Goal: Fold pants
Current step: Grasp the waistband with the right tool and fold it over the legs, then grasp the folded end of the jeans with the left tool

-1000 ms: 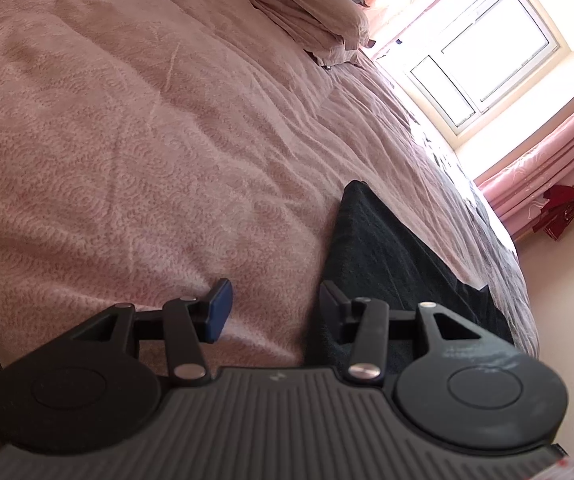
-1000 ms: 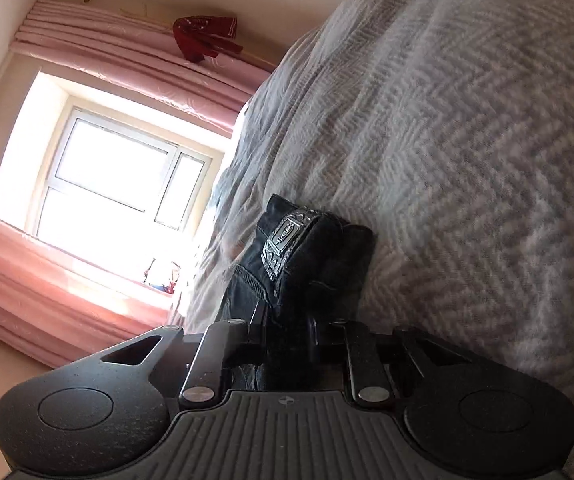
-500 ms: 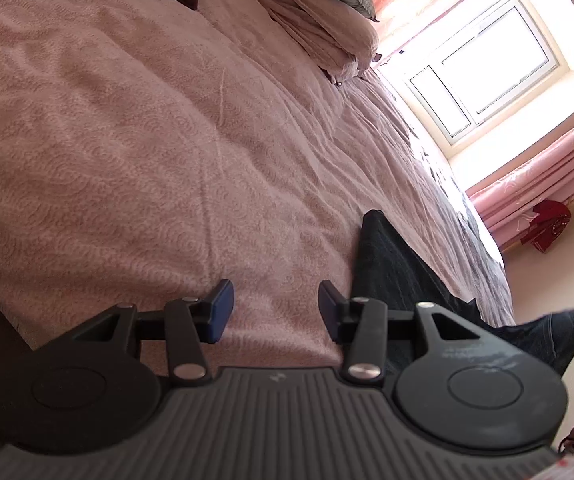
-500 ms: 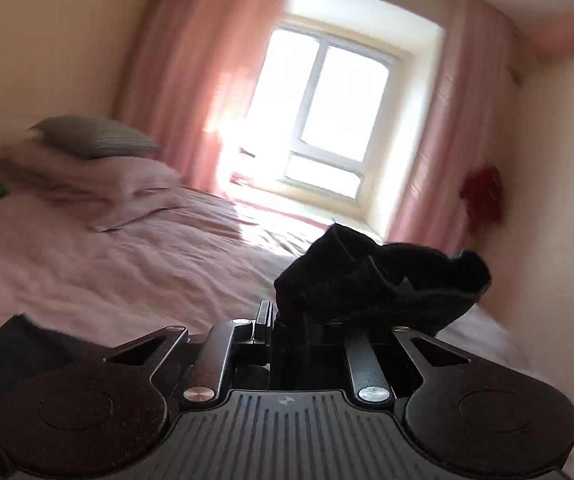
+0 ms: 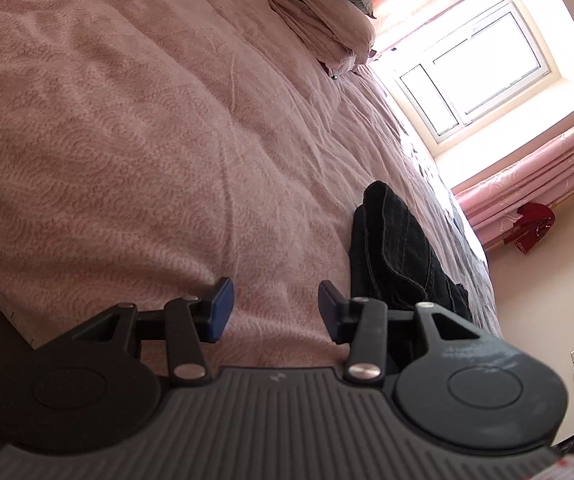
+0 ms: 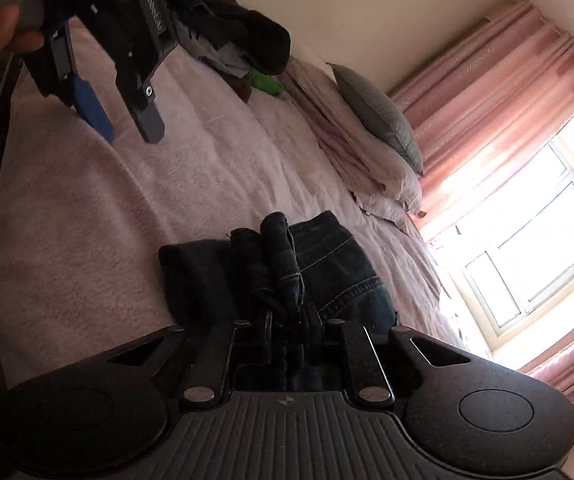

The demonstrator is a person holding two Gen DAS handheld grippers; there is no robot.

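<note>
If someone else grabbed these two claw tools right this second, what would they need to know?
Left claw: open, empty, over bare pink bedspread, beside the pants, not touching them.
Right claw: shut on a bunched end of the dark jeans, held over the rest of them.
Jeans lie on the bed's window side, partly doubled over.
Done: one fold seems under way.
Left: lay the held end down, release, smooth, probably fold again.

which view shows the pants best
The right wrist view: the dark pants lie doubled on the bed, one end clamped in the right gripper. The left wrist view catches only their edge.
</note>
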